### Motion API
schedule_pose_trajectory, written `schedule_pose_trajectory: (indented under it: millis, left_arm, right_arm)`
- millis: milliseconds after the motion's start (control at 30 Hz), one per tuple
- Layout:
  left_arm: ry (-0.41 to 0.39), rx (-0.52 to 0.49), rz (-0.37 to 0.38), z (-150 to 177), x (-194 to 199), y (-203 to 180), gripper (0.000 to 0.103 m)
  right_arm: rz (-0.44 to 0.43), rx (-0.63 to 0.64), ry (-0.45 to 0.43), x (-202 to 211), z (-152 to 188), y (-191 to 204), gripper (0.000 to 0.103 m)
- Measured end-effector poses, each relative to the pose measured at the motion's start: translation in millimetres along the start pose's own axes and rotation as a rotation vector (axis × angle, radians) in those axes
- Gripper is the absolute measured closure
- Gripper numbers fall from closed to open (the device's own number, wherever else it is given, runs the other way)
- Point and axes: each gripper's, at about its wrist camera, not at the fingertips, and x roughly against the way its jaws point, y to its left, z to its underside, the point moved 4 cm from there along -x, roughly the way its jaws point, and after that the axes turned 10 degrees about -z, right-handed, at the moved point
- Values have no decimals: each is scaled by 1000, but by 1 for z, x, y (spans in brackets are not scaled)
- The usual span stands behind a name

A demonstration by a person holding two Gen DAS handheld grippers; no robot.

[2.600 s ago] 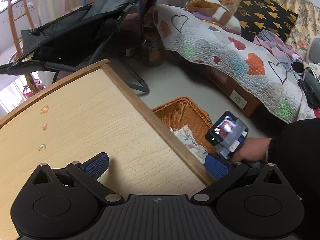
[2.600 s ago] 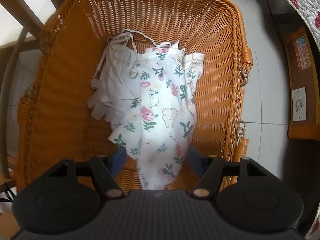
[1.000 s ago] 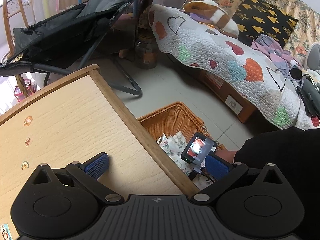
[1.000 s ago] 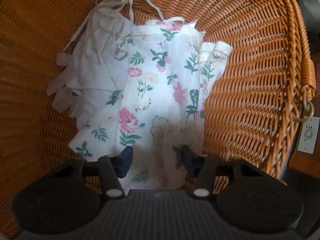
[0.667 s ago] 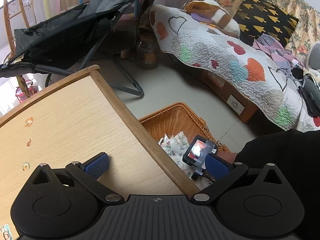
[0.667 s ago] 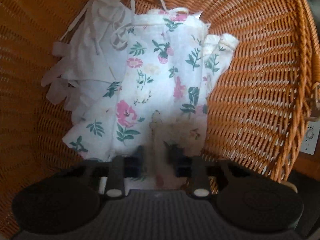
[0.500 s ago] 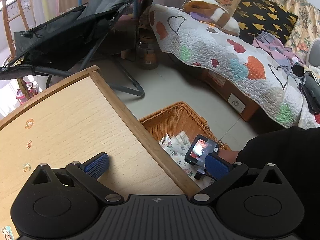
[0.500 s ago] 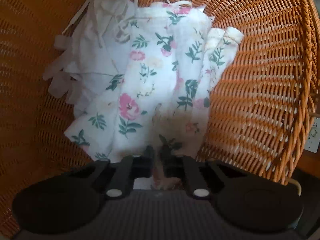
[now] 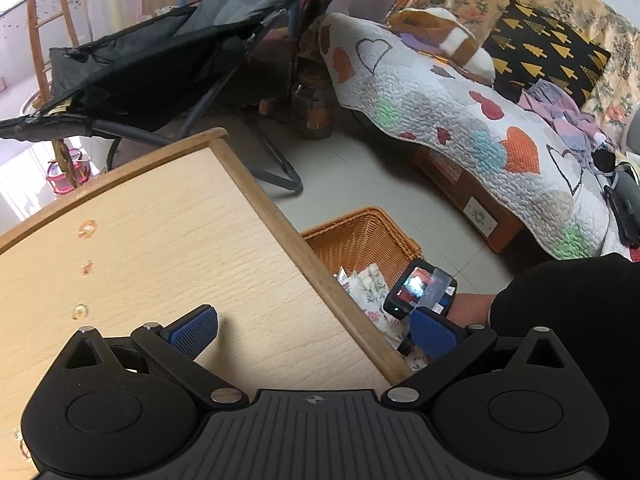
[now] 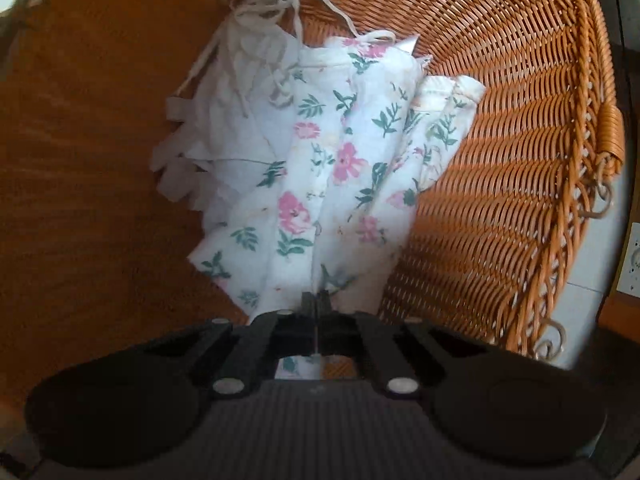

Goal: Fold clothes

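My right gripper (image 10: 318, 300) has its jaws pinched on the floral garment's (image 10: 320, 184) near edge inside the wicker basket (image 10: 520, 160), ready to lift; my left gripper (image 9: 314, 330) waits with jaws wide and empty over the surface's (image 9: 160, 248) right edge.

— What is kept from sight in the left wrist view?

— Much of the wicker basket (image 9: 360, 236) is covered by the wooden table (image 9: 160, 248), and the floral garment (image 9: 370, 292) is partly hidden behind the table edge.

— And in the right wrist view?

— The basket's left wall (image 10: 80, 160) is blurred, and the garment's near edge (image 10: 320, 280) is hidden between the pressed-together fingers.
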Motion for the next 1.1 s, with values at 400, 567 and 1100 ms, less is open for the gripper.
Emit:
schedule_pose_trajectory:
  millis: [400,567,1100]
  left_arm:
    - [-40,16,-8,1,50,6,0]
    - [-36,13,-15,8,66,8,0]
    - [-30,27,-7,27,98,17,0]
  right_arm:
    - [-88,-32,-84,49,15,36,102]
    - [-72,-24,-88,63,26,41,102]
    - [-40,-25,-258,133,38,67,102]
